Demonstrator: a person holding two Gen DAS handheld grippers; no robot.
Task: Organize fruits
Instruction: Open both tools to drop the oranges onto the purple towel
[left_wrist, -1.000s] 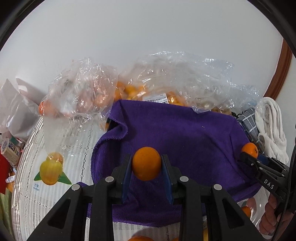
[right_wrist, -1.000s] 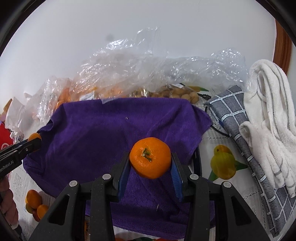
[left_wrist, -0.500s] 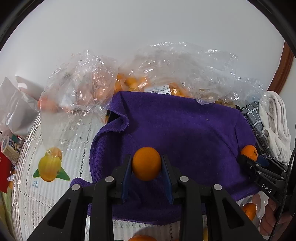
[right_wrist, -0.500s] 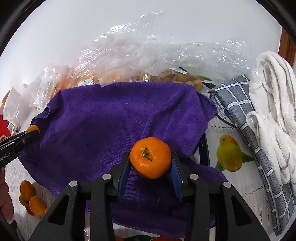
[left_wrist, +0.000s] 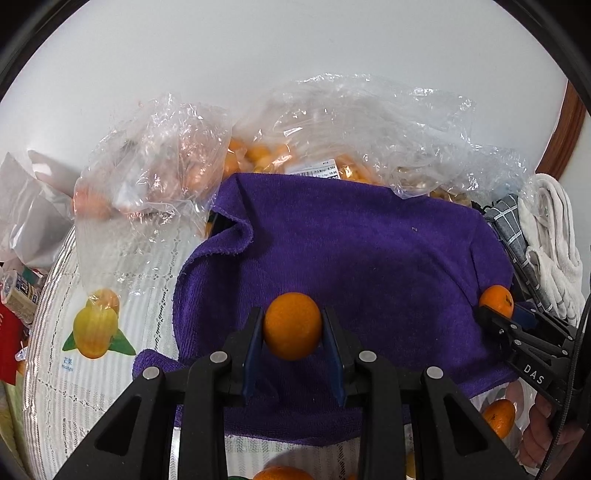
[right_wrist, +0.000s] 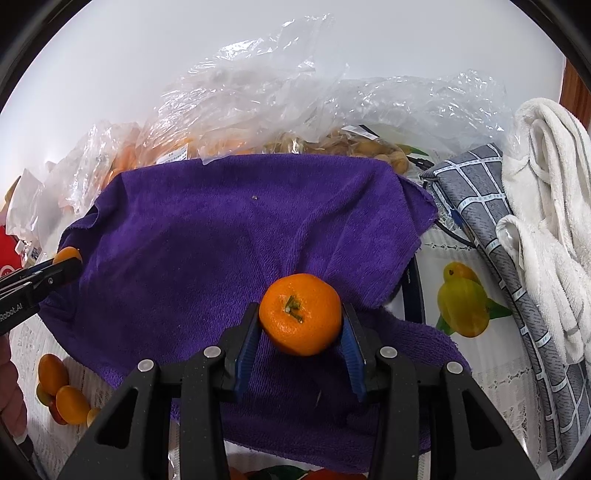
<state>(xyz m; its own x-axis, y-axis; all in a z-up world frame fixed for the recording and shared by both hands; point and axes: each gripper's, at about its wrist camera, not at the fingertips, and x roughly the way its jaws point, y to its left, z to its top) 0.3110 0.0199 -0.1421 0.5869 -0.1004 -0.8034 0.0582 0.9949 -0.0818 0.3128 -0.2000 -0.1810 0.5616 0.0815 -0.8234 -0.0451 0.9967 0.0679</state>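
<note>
My left gripper (left_wrist: 291, 317) is shut on a small smooth orange fruit (left_wrist: 291, 326), held just above the near part of a purple cloth (left_wrist: 369, 266). My right gripper (right_wrist: 301, 314) has a mandarin (right_wrist: 300, 314) with a green stalk between its blue pads, low over the cloth (right_wrist: 203, 240). Its jaws are opening, and the pads still look to touch the fruit. Each gripper shows at the edge of the other's view: the right gripper (left_wrist: 495, 314) at the cloth's right side, the left gripper (right_wrist: 62, 266) at its left side.
Clear plastic bags (left_wrist: 332, 140) of orange fruit lie behind the cloth, one (right_wrist: 369, 147) with brownish fruit. White towels (right_wrist: 546, 221) and a grey checked cloth (right_wrist: 476, 192) lie at the right. Loose fruit (right_wrist: 59, 387) sits on the fruit-print tablecloth (left_wrist: 92, 332). A dark rim (right_wrist: 410, 288) shows under the cloth.
Both grippers keep their fruit and have hardly moved. Both views have tipped slightly, so the cloth fills more of each. The right jaws stand a touch wider.
</note>
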